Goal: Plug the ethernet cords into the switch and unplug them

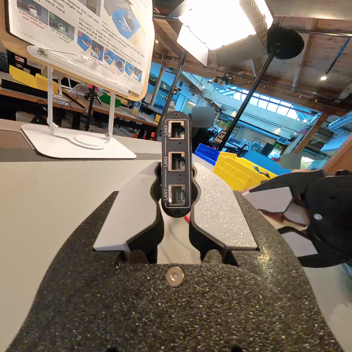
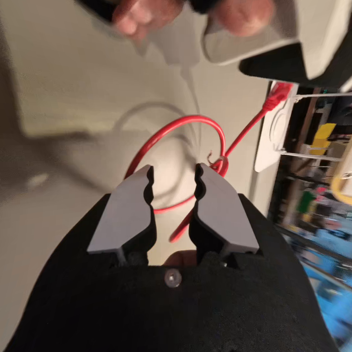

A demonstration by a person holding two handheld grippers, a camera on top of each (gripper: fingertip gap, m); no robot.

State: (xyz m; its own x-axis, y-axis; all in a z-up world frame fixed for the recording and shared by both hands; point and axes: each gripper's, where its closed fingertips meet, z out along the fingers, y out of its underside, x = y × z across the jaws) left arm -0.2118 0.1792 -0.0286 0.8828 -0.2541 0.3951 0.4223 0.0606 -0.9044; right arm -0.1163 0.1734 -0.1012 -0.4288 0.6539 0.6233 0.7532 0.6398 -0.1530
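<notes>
Looking along my left gripper (image 1: 176,182), I see one white stand (image 1: 76,144) at far left on the grey table (image 1: 47,209), carrying one instruction sheet (image 1: 85,38). At centre the gripper is clamped on one black switch (image 1: 176,163), held upright on end, its port face turned toward the camera. I count three ports on it, stacked one above another, and all three are empty. A short bit of red cord (image 1: 187,218) shows just below the switch, between the fingers. Farther right sit one blue bin (image 1: 206,153) and one yellow bin (image 1: 234,171), side by side, and at the right edge my right gripper (image 1: 274,205) comes into view in a black-gloved hand (image 1: 323,209). In the right wrist view, which is blurred, my right gripper (image 2: 174,169) stands with its two fingers apart and nothing between them, pointing down at the table (image 2: 57,95). One red ethernet cord (image 2: 190,120) lies there coiled in a loop, bound at the crossing by a tie I cannot make out clearly. I count one red plug (image 2: 276,99) at upper right, resting against the white stand base (image 2: 266,142). The cord's other end is hidden by the fingers.
</notes>
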